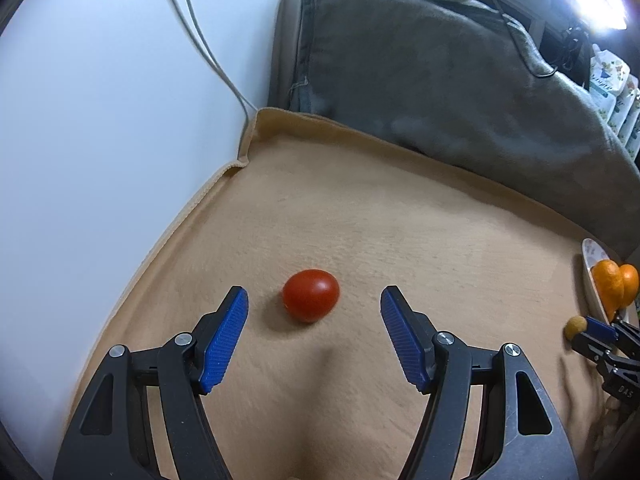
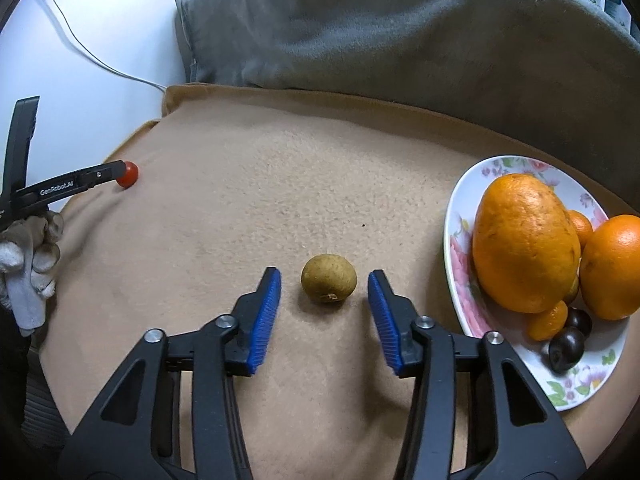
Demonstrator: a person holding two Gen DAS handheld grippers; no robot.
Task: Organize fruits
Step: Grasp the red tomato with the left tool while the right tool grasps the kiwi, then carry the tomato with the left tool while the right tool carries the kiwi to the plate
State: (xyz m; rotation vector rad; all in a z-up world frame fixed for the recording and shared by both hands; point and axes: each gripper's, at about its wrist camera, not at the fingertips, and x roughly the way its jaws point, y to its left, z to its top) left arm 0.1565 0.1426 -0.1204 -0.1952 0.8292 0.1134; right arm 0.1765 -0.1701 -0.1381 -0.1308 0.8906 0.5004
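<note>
I am bringing my left gripper (image 1: 314, 304) down around the red tomato (image 1: 311, 295), well apart from the flowered plate (image 2: 460, 216), jaws half open and gripping nothing. My right gripper (image 2: 324, 286) is straddling the brown fruit (image 2: 329, 283) just beside that plate, pads near it but not touching. I should be centring each fruit, then closing gently so nothing rolls on the tan blanket (image 2: 280, 168).

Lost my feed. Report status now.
Left claw open around tomato. Right claw open around brown fruit. Plate at right. Nothing blocking.
</note>
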